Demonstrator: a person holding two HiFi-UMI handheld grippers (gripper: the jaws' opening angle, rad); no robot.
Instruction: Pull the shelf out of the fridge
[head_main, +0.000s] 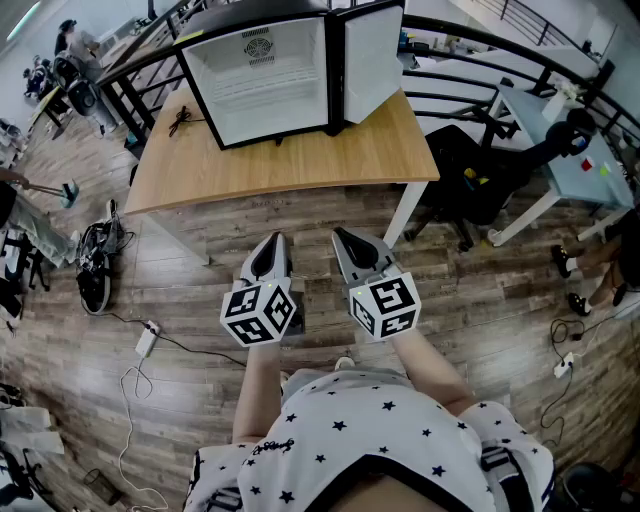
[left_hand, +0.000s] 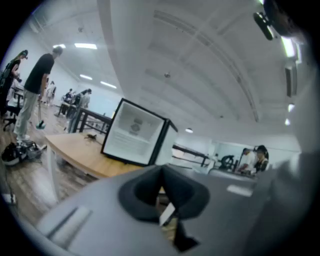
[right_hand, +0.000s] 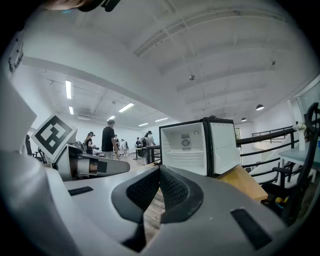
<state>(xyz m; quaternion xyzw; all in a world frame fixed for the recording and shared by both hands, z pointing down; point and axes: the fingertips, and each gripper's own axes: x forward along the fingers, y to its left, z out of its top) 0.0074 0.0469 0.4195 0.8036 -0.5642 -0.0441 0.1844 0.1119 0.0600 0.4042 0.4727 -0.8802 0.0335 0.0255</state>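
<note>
While both grippers hang level side by side before the person's starred shirt (head_main: 380, 430), each has its jaws pressed together with nothing between them: the left gripper (head_main: 273, 243) shows smooth grey shells ending in dark pads that meet at the tip (left_hand: 161, 171), and the right gripper (head_main: 343, 237) shows finely ribbed black pads closed in a V (right_hand: 159, 171). Each carries a white cube with black square markers, the left cube (head_main: 258, 312) and the right cube (head_main: 385, 305). Both are well apart from the table (head_main: 300, 160), a pale wooden slab on white legs over a plank floor (head_main: 200, 290). On it stands the fridge (head_main: 265, 75), a black box with a white lining, its door (head_main: 372, 55) swung open to the right. The shelf (head_main: 262, 88), thin and white, still sits inside across the middle. Only the head view shows a small black tangle (head_main: 180, 120) on the table's left end. The right gripper view alone shows the left cube (right_hand: 51, 134) from the side and people (right_hand: 108, 137) standing far behind.
</note>
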